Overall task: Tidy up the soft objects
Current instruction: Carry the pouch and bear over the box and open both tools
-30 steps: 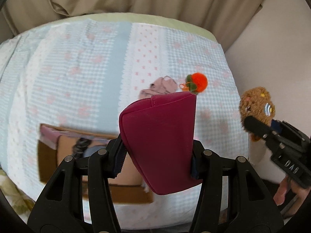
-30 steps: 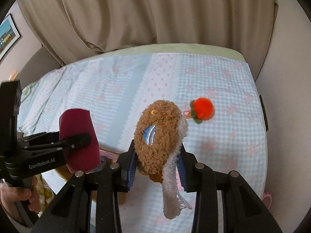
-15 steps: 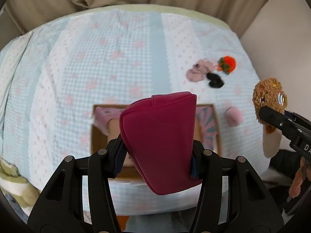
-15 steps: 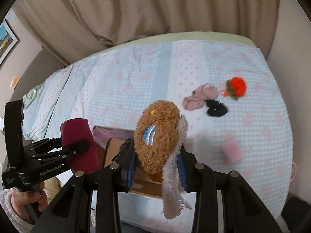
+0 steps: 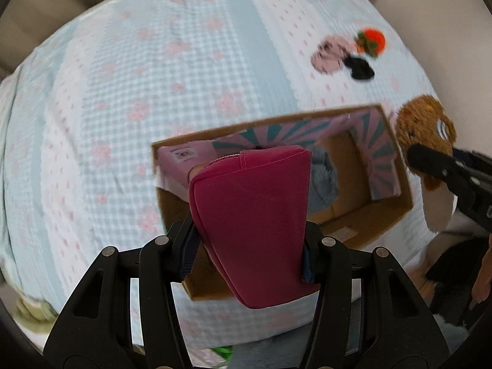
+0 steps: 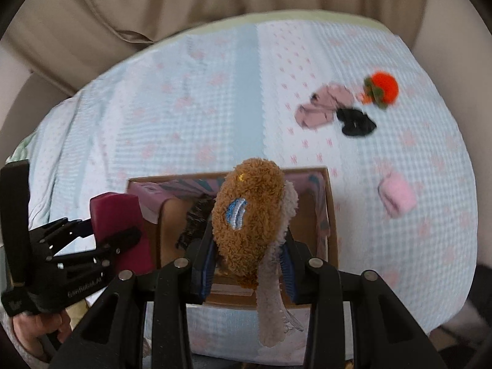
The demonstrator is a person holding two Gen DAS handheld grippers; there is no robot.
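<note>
My left gripper [image 5: 250,246] is clamped on the magenta pouch [image 5: 255,215], which fills the lower centre of the left wrist view; my right gripper [image 6: 247,261] is closed on the brown plush toy [image 6: 250,218], its pale fuzzy tail hanging down between the fingers in the lower centre of the right wrist view.

What has changed over the last second is the ground under both loads. A second ago the cardboard box [image 5: 390,224] sat low and off to the left behind the pouch, and I mostly saw bare bedspread. Now the box opening lies directly behind the pouch in the left view and directly behind the plush in the right view, so I have swung both grippers over it. The grips themselves look the same as before.

Inside the box I can make out a grey soft item [image 5: 323,178] and a dark fuzzy piece [image 6: 195,221], against a pink and teal patterned lining. I judge both held items are lined up for dropping in; the next move calls for lowering and releasing, taking care the two grippers, close together, do not collide over the box.

Further out on the bed [image 6: 200,107], toward the upper right of both frames, the mauve cloth [image 6: 321,107], the black scrunchie [image 6: 355,121] and the orange pompom [image 6: 382,87] lie clustered, the first two touching. A pink roll [image 6: 398,195] sits apart at the right of the right wrist view. These remain to be collected.
</note>
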